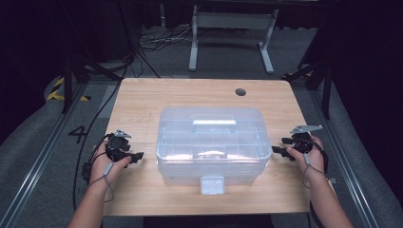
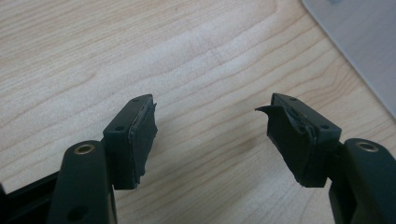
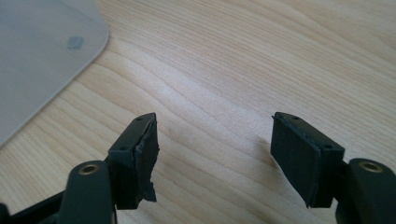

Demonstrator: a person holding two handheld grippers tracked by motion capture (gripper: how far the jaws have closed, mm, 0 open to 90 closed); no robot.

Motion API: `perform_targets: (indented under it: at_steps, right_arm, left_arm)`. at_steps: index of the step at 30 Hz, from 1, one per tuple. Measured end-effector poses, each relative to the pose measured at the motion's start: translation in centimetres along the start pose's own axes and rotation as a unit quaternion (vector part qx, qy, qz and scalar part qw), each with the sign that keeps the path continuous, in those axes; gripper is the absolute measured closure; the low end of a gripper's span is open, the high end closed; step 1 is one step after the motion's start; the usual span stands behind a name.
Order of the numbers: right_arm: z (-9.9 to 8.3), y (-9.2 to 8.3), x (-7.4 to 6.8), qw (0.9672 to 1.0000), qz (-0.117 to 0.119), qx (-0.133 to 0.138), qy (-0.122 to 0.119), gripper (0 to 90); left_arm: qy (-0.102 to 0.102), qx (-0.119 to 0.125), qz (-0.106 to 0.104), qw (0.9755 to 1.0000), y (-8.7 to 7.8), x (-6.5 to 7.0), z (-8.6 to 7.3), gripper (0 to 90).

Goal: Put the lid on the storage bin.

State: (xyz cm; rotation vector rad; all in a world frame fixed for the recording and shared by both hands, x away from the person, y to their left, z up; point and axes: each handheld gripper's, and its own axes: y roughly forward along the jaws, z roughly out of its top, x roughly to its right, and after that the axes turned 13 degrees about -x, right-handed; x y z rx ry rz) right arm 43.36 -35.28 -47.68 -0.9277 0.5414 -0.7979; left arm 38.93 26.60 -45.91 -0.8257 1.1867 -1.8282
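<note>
A clear plastic storage box (image 1: 211, 145) with a lid, a top handle and a front latch stands in the middle of the wooden table (image 1: 142, 99). My left gripper (image 1: 138, 156) sits low over the table just left of the box, pointing toward it, open with nothing between its jaws. In the left gripper view the gripper (image 2: 212, 135) has bare wood between its jaws and the box corner (image 2: 359, 42) lies at the upper right. My right gripper (image 1: 277, 150) is just right of the box, open and empty. In the right gripper view the gripper (image 3: 215, 151) is over wood, the box corner (image 3: 42, 56) at upper left.
A round cable hole (image 1: 240, 91) sits in the table's far right part. Beyond the table stand a white metal frame (image 1: 233, 28) and loose cables on grey carpet. Black stands flank both sides. Cables trail from each gripper over the table edges.
</note>
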Motion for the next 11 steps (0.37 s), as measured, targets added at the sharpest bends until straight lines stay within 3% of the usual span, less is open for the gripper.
perform_targets:
  at_steps: [5, 11]
  right_arm:
    - [0.02, 0.29, -0.14, 1.0, -0.008, 0.001, -0.005, 31.9]
    - [-0.12, 0.48, -0.2, 0.9999, -0.013, 0.003, -0.003, 30.5]
  left_arm:
    - [0.002, 0.001, 0.005, 1.0, -0.05, -0.04, -0.03, 32.6]
    - [0.014, -0.006, 0.027, 0.9995, 0.21, 0.08, 0.16, 32.3]
